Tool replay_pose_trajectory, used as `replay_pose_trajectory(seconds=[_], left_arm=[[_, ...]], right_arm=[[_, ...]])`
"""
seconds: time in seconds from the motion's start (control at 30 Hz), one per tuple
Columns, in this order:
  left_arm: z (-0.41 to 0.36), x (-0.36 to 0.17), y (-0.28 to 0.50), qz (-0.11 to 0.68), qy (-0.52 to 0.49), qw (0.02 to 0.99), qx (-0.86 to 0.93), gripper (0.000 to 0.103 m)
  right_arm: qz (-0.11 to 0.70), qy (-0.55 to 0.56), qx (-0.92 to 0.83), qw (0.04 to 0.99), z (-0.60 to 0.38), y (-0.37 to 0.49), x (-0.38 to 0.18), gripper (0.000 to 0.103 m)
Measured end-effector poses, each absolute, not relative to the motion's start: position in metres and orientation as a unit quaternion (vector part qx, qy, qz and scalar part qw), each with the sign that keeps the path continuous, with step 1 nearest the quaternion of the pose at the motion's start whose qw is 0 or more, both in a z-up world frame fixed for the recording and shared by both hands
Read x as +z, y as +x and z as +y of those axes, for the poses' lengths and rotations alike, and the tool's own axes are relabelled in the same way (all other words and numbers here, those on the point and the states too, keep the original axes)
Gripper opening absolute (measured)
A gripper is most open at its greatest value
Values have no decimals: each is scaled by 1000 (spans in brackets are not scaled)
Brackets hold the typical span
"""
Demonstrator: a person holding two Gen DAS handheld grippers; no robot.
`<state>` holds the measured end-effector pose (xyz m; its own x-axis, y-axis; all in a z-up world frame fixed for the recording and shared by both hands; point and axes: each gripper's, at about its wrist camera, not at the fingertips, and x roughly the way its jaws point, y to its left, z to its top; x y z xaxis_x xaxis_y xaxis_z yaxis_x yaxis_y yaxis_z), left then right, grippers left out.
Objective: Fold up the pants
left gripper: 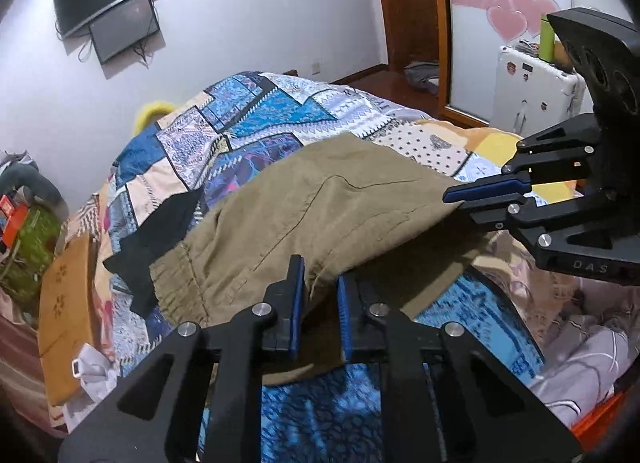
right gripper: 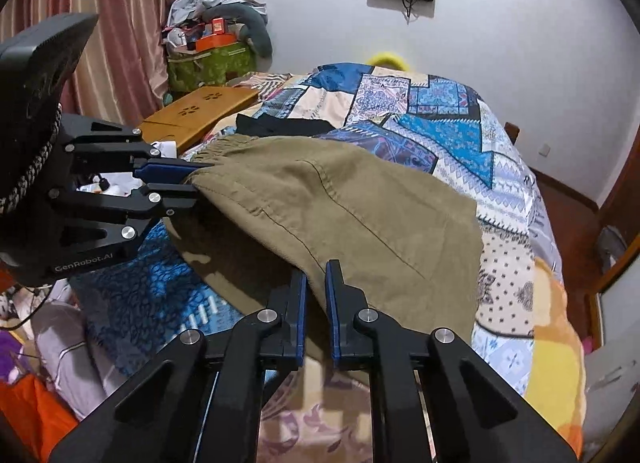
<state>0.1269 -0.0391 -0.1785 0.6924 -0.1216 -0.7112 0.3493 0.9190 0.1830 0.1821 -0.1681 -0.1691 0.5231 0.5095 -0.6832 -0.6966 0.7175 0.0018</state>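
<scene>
Left gripper (left gripper: 320, 287): jaws clenched on the near hem of the khaki corduroy pants (left gripper: 320, 199), fabric pinched between the blue pads; right gripper (right gripper: 316, 283): jaws likewise clamped on the same hem, nearer the bed's right edge; pants lie spread across the patchwork quilt (right gripper: 440, 111), elastic waistband toward the far left; legible markings: "GenRobot.AI" on the left gripper body, "DAS" on the right.

The khaki pants (left gripper: 320, 207) are spread across the middle of the frame on a patchwork quilt (left gripper: 256, 111). Their near edge is pinched by the left gripper (left gripper: 320, 303) at lower centre. At right, another edge is clamped by the right gripper (left gripper: 460, 195).
</scene>
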Motion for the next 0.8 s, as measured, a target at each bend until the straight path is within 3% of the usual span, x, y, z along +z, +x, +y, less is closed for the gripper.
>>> replay_pose_trajectory(seconds=[0.43, 0.7, 0.8], left_arm=[[-21, -177, 97, 393, 110, 905, -123, 20], [23, -160, 115, 399, 32, 913, -80, 24], [37, -167, 129, 414, 11, 908, -59, 24]], right_arm=[[370, -88, 366, 849, -184, 166, -172, 15], [364, -22, 353, 862, -199, 179, -154, 49], [375, -2, 340, 862, -196, 192, -161, 52]])
